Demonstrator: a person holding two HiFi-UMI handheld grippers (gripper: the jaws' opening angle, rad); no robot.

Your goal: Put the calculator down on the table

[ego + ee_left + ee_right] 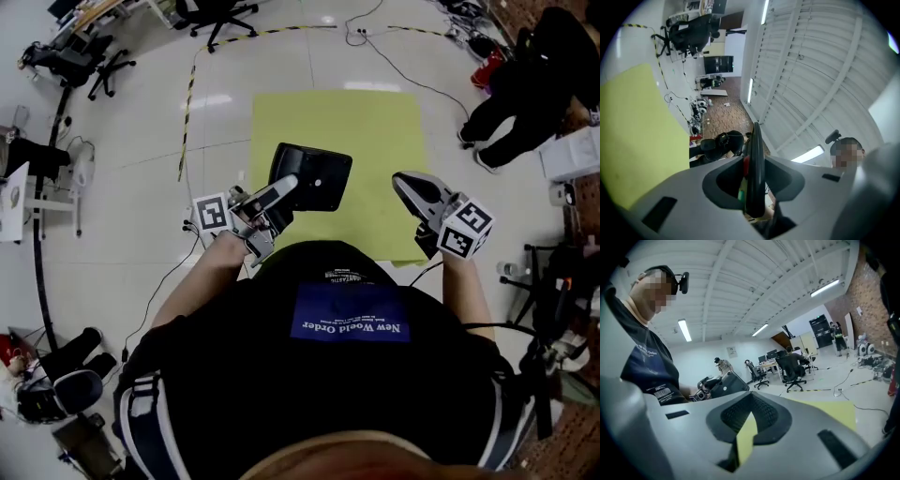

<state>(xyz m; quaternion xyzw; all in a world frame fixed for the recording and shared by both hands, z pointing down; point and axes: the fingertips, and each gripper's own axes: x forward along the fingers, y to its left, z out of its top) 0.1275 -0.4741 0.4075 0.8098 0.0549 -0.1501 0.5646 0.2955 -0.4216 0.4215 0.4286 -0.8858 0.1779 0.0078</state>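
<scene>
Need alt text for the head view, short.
Seen from above, the left tongs grip a black calculator by its edge over a yellow-green surface. The right tongs beside it hold nothing. The pale floor around holds office chairs and cables.

The calculator (756,140) sits edge-on between the left gripper's (755,164) jaws, so its keys and display cannot be seen. Its lower end is lost inside the gripper body. In the head view the same jaws cover its near corner. Beyond the jaws, a dark-clothed person (717,143) is partly hidden behind the left jaw and the calculator. Behind the right gripper's (405,183) jaws, its cube hides the hand. The torso (328,375) covers the mat's (375,131) near edge.
</scene>
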